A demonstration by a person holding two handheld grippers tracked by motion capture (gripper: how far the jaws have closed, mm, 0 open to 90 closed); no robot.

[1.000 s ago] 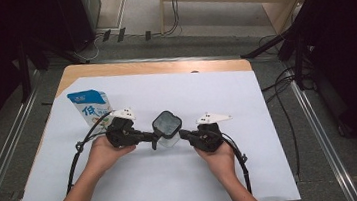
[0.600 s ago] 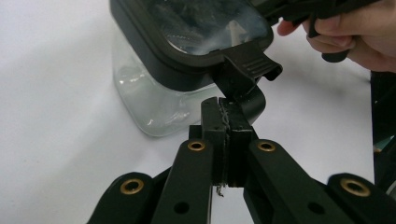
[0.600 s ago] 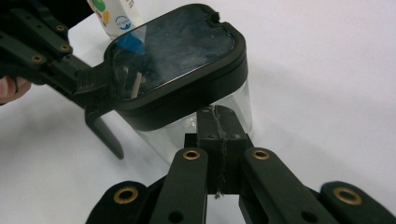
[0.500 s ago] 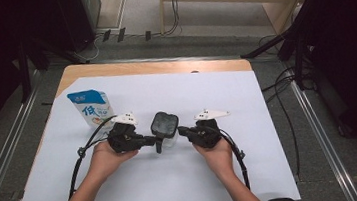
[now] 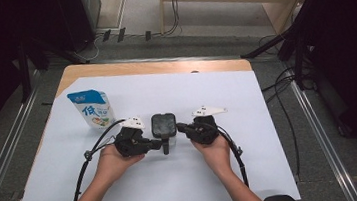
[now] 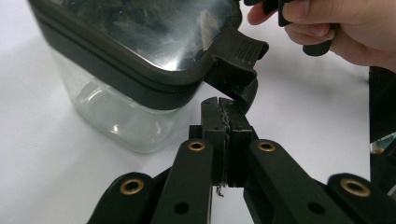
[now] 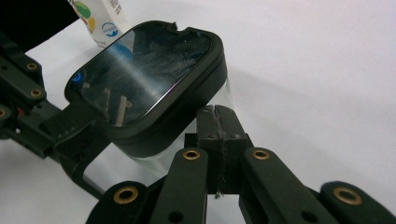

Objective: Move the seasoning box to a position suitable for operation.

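We see the table (image 5: pixel 270 136) covered by a white sheet across the middle of the high view, with bare wood showing along its far edge. Near the upper left of that sheet stands a blue-and-white pouch (image 5: pixel 92 108), upright and well apart from our hands.

At the centre of the high view sits the glass container (image 5: pixel 164 127), a clear square box with a dark lid on top. In the left gripper view its lid (image 6: pixel 140 37) takes up the upper left, with a clip (image 6: pixel 236 60) hanging at the lid's edge, just above our jaws. In the right gripper view the lid lies in the upper middle, and another latch sticks out toward the lower left.

Our left gripper (image 5: pixel 163 145) lies just left of the container in the high view, its tip at the box's near edge. Its jaws are pressed together with nothing between them, right below the clip.

Our right gripper (image 5: pixel 180 127) comes in from the right, its tip at the container's side. Its jaws are likewise closed on nothing, their tips against the lid's rim and the glass wall.
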